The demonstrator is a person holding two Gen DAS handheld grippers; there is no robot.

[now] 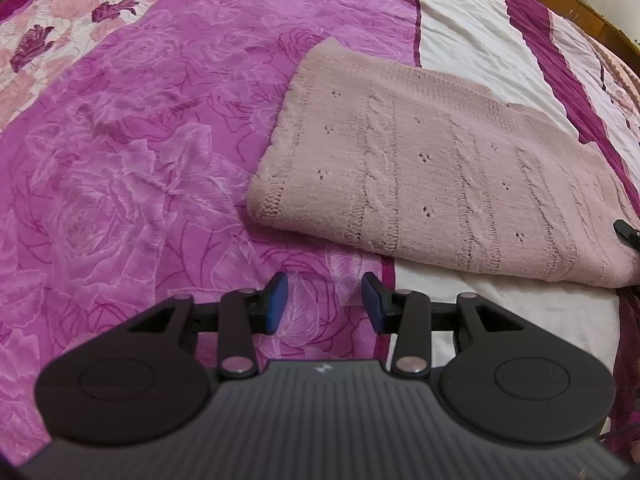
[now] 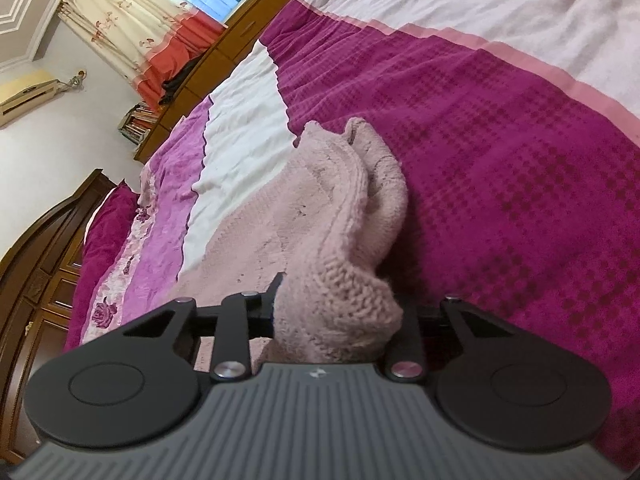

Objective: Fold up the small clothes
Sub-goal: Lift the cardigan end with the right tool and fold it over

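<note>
The right gripper [image 2: 336, 312] pinched the pink knit garment [image 1: 432, 176] (bunched edge); the left gripper [image 1: 325, 304], narrowly parted, held nothing.

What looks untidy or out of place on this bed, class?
The pink knitted garment lies mostly flat, but one end is bunched into a lumpy ridge between the right gripper fingers. The left gripper is empty.

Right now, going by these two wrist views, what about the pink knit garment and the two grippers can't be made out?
- Right gripper, right wrist view: bunched pink knit garment covers its right finger, so the pads' contact is hidden.
- Garment's right end, left wrist view: cut off by the frame edge.
- What kind of garment: folded layers hide its shape.
- Left gripper, left wrist view: empty, open over the bedspread; nothing hidden there.
</note>
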